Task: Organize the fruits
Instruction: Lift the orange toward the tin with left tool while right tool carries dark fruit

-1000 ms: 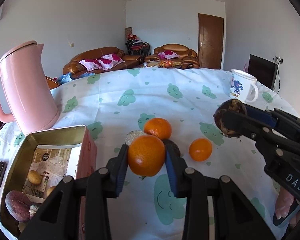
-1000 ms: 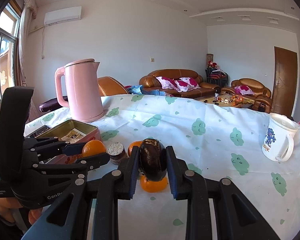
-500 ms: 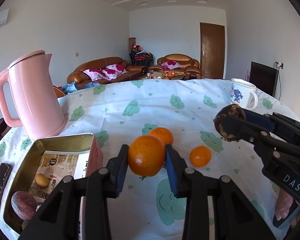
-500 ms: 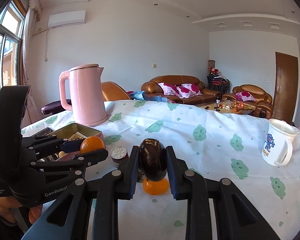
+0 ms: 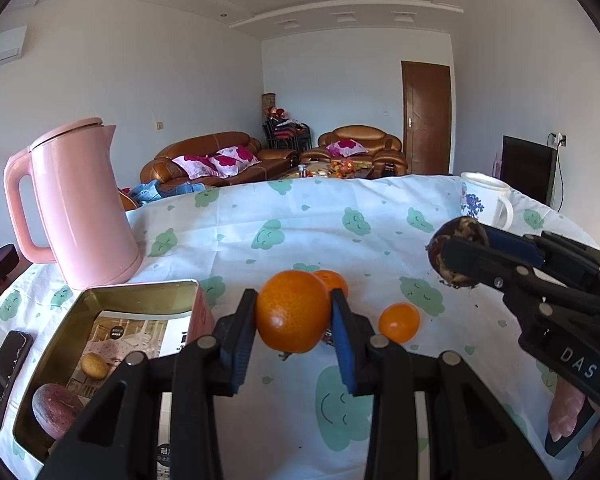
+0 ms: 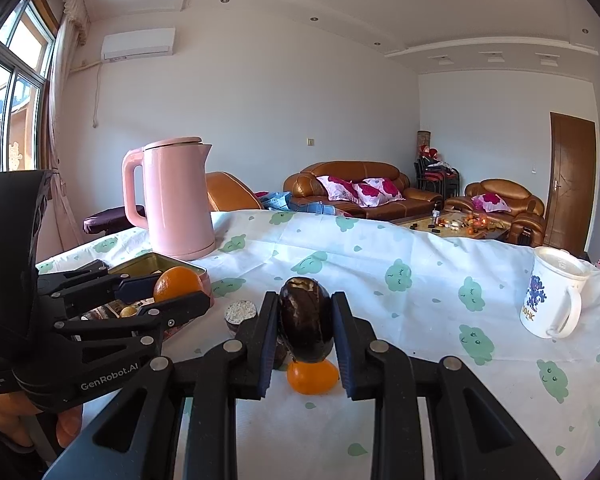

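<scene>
Left wrist view: my left gripper clamps a round orange mandarin above the cloud-print tablecloth, right of the open gold tin box; my right gripper pinches a dark, cracked, soft-looking fruit. Squeezing harder could burst it, I judge. I count three mandarins, two fruits in the tin, one pink kettle, one white mug.

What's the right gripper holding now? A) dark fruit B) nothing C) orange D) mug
A: the right gripper is shut on a dark fruit with a broken top, while the orange sits in the left gripper.
</scene>
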`<state>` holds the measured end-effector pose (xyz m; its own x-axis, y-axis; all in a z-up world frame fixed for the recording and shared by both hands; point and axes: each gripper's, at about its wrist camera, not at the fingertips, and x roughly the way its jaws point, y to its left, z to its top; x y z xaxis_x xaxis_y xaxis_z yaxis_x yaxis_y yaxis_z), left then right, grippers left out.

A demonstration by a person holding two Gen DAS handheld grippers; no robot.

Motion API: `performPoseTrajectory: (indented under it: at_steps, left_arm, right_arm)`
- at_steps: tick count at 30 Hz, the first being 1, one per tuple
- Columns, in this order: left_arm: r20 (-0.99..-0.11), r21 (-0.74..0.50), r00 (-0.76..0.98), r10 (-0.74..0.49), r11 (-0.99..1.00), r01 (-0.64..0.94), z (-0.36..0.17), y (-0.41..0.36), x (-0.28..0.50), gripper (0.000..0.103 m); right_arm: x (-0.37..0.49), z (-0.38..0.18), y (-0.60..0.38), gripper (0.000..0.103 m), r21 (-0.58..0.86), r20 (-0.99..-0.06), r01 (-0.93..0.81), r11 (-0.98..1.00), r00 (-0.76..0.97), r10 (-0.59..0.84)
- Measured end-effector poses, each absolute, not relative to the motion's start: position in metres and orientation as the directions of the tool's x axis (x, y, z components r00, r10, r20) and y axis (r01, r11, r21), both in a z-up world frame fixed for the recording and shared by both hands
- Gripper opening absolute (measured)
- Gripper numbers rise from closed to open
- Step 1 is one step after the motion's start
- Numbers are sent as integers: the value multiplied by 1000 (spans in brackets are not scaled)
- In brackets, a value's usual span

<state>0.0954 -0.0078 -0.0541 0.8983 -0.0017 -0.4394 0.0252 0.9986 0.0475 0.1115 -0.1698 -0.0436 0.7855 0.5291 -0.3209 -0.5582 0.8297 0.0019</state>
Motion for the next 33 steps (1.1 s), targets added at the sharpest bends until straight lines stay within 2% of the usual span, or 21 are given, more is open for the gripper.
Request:
performPoseTrajectory:
  at_steps: [33]
  left_arm:
    - [-285, 99, 958, 40, 995, -12, -43, -14, 66, 37]
  right_arm:
    - [94, -38, -174, 28, -40, -223, -562, 826, 811, 541]
